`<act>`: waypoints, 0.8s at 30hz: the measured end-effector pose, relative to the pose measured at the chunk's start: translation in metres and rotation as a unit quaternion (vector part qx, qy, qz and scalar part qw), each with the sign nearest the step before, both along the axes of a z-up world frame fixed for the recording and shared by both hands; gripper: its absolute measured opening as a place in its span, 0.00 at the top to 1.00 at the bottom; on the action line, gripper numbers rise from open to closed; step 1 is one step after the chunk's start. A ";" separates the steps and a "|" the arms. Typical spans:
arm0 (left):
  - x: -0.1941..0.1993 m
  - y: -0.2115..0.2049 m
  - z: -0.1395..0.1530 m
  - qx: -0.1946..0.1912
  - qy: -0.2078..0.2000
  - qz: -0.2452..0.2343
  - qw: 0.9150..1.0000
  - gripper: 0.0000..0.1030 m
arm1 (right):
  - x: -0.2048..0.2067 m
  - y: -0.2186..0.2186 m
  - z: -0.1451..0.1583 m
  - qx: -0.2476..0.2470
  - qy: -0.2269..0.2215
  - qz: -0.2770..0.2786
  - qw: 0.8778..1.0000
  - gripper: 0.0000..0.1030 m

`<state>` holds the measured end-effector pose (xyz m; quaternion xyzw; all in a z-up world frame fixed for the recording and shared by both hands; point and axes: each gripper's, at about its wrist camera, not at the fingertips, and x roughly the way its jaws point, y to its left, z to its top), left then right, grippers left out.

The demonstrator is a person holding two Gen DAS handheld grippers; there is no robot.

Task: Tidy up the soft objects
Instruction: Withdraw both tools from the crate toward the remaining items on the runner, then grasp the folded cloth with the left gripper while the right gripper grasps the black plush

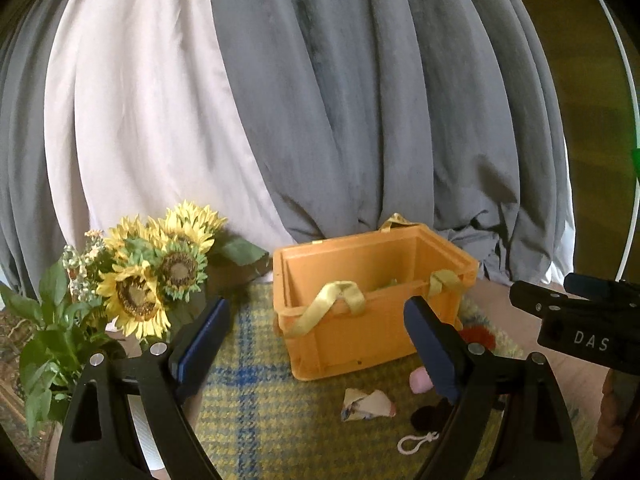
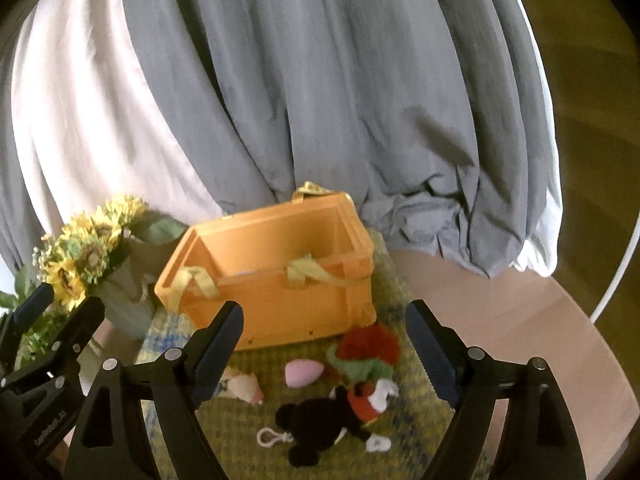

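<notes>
Both my grippers, left gripper (image 1: 320,344) and right gripper (image 2: 328,348), spread wide, empty. Soft toys (image 2: 328,412) lie on mat (image 2: 408,448) before orange crate (image 2: 280,264), staged for loading.

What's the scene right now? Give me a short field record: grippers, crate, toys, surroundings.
left gripper: open, holding nothing, aimed at the crate
right gripper: open, holding nothing, above the toys
crate: orange, upright, open top, yellow straps over the rim; contents unclear
toys on mat, in front of crate: pink egg, black plush, red-green plush, beige piece
white loop: beside the black plush
sunflowers: left of crate
backdrop: grey curtain
</notes>
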<state>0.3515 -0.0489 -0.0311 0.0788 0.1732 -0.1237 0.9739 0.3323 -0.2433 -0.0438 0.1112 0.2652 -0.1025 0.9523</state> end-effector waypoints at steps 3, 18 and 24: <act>-0.004 0.004 -0.006 0.004 0.000 -0.002 1.000 0.14 | -0.004 0.003 -0.009 0.008 0.011 -0.004 1.000 0.18; -0.010 0.010 -0.037 0.023 0.036 -0.014 0.999 0.14 | -0.019 0.010 -0.046 0.044 0.051 -0.016 0.998 0.18; -0.008 0.006 -0.051 0.038 0.041 -0.026 0.998 0.14 | -0.024 0.013 -0.059 0.056 0.060 -0.015 0.996 0.18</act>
